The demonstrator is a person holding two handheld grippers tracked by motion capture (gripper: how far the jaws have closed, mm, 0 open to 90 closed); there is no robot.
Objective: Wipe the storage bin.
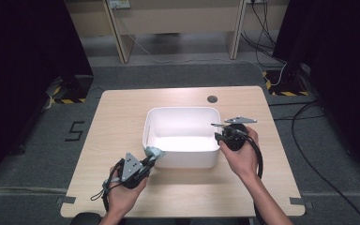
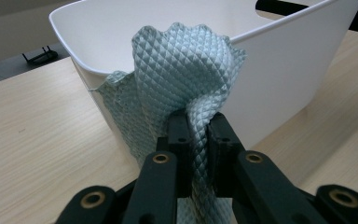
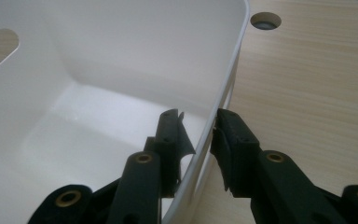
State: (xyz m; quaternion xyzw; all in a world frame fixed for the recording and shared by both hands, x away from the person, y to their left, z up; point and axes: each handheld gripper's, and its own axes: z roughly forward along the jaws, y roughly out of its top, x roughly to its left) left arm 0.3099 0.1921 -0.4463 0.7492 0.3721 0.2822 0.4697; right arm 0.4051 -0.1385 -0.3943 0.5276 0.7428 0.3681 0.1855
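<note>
A white plastic tub (image 1: 182,123) stands in the middle of the wooden table (image 1: 117,122). My left gripper (image 1: 150,160) is at the tub's near left corner, shut on a light blue waffle-weave cloth (image 1: 153,152). In the left gripper view the cloth (image 2: 182,70) bunches up above the pinched jaws of the left gripper (image 2: 199,130), against the tub's outer wall (image 2: 284,70). My right gripper (image 1: 221,136) straddles the tub's right wall. In the right gripper view, the right gripper (image 3: 198,126) has one jaw inside the tub and one outside, closed on the wall (image 3: 223,79). The tub's inside (image 3: 74,121) is bare.
A round cable hole (image 1: 212,99) lies in the table behind the tub, also seen as a cable hole (image 3: 265,21) in the right gripper view. Bare wood lies left, right and in front of the tub. Cables (image 1: 304,154) trail across the grey floor at right.
</note>
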